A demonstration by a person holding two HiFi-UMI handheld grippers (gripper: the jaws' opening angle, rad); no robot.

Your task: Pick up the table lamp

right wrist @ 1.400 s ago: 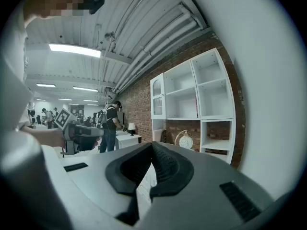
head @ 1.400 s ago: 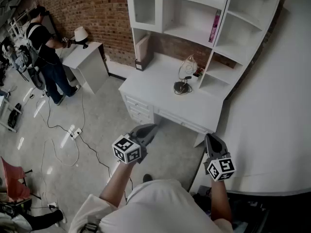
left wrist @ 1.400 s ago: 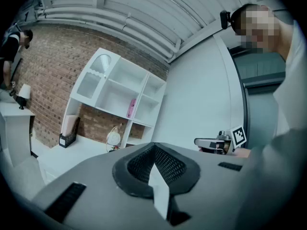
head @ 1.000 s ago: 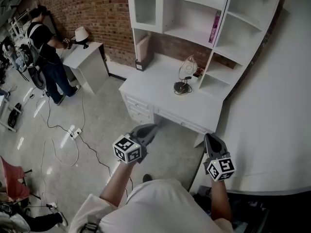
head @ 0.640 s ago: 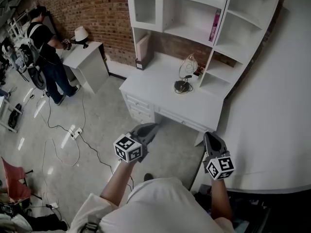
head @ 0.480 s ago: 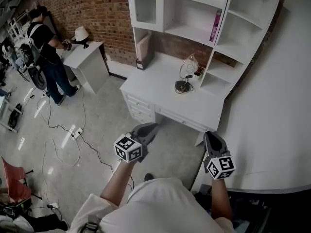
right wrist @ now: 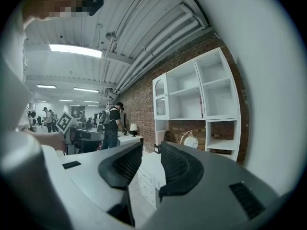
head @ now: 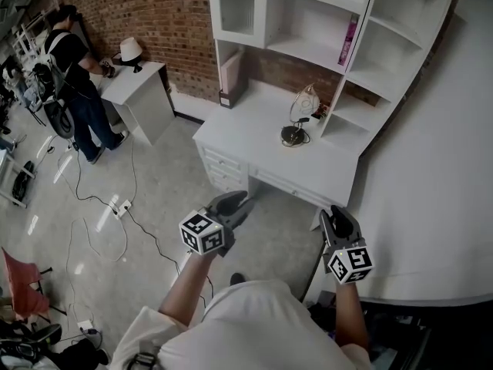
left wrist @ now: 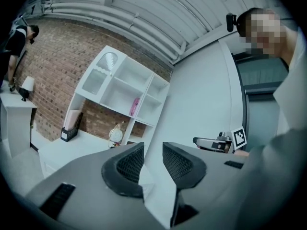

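Jaws of the left tool (head: 237,200) and right tool (head: 337,213) have just been opening and stand narrowly apart, empty. The lamp (head: 297,120) sits on the table (head: 246,133) well ahead, untouched; the reach probably comes next.

The table lamp (head: 297,119) on the counter (head: 246,141) is too small in the head view to tell what its shade is made of. In the right gripper view only its upper part shows and the foot is hidden. The shelf unit (head: 308,21) is cut off by the top edge. The print on the pink book (head: 350,41) is unreadable. At far left, what the person (head: 73,60) handles at the side counter (head: 146,91) cannot be told. A red chair (head: 19,287) is cut off by the left edge.
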